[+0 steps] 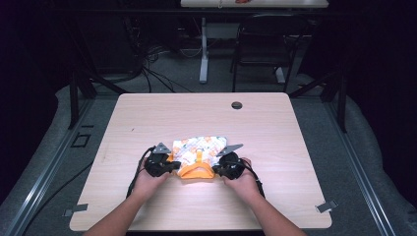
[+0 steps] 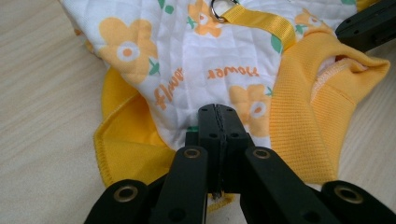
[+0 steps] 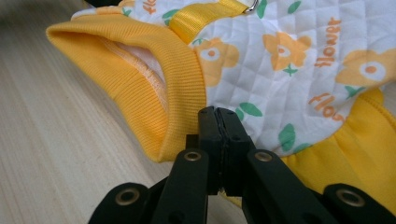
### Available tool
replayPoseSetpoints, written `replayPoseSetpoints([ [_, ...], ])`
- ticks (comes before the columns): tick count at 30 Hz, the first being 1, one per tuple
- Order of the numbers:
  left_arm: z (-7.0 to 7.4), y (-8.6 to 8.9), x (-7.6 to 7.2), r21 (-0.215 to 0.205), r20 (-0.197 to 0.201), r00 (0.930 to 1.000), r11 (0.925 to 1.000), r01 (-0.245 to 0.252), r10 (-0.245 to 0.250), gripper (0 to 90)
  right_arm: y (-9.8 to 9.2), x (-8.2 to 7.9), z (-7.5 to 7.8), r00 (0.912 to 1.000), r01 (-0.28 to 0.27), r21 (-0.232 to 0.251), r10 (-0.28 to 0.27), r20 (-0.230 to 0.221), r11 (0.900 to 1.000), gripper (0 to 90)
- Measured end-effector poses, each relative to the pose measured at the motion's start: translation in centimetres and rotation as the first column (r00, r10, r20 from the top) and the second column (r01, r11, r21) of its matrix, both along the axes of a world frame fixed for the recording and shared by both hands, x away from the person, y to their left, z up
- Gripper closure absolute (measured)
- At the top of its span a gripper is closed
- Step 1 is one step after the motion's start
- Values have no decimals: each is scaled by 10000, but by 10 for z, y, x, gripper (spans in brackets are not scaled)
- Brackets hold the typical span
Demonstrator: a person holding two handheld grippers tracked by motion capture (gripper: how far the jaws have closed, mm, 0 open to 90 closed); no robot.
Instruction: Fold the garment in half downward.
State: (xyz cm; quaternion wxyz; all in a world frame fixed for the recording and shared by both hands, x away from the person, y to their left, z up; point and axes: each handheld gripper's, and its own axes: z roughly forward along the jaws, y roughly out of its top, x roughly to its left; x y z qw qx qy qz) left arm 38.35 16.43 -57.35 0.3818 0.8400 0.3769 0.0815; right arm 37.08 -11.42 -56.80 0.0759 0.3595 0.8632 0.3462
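Pinching the floral garment [image 1: 199, 150] on the table [image 1: 275, 132], left tongs [image 2: 218, 116] clamped on its edge; right tongs [image 3: 218, 119] likewise

garment [image 1: 199, 152] on table [image 1: 275, 142], near front edge | left claw [image 1: 173, 165] at its left | right claw [image 1: 215, 167] at its right

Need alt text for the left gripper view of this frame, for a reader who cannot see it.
The left gripper, its black jaws closed, pinches the edge of a small quilted garment lying on a pale wooden table. The garment is white with orange flowers and the word "flower", trimmed in yellow ribbed fabric, with a yellow strap ending in a metal ring.
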Motion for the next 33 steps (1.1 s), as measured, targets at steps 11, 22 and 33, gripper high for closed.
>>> replayPoseSetpoints([
  [11,8,3,-2,-267,-193,9995,9993,-249,244,897,-1,1,11,9998,90,181,-93,166,9998,893],
  [22,35,20,-22,-934,473,9986,9954,-206,251,733,-7,-20,43,9932,-306,181,283,1131,9994,798],
  [33,47,39,-44,-805,1023,9939,9962,-338,420,590,-23,-41,48,9904,-236,136,215,1369,9996,657],
])
